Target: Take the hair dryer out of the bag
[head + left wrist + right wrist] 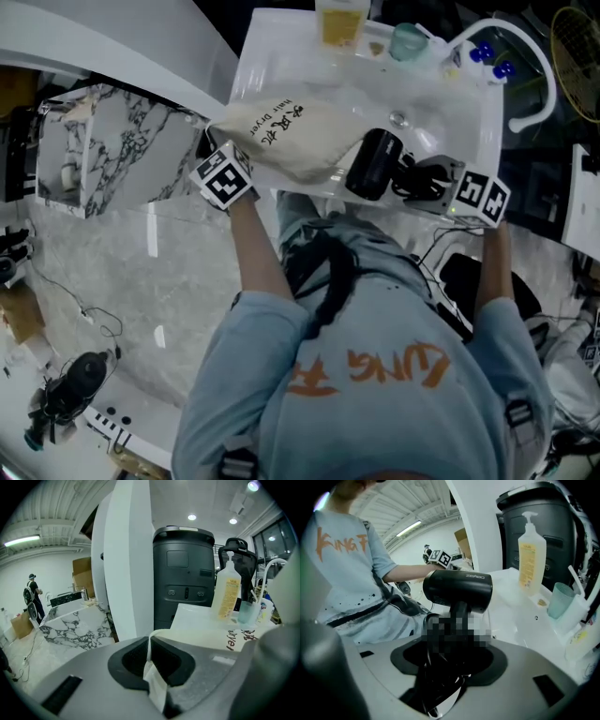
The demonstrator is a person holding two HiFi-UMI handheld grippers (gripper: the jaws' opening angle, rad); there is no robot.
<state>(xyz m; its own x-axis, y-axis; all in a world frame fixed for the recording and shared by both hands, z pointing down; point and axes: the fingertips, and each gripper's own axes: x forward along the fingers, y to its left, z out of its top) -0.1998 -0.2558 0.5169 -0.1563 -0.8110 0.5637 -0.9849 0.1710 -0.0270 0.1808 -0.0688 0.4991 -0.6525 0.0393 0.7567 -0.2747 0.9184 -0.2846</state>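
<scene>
The black plastic hair dryer (373,165) appears fully clear of the printed cream cloth bag (295,141), just beside its open end above the white desk (281,56). Only setting it down seems left. The right gripper (454,667) is clamped on the dryer's handle. The left gripper (151,660) is closed, pinching bag fabric.
</scene>
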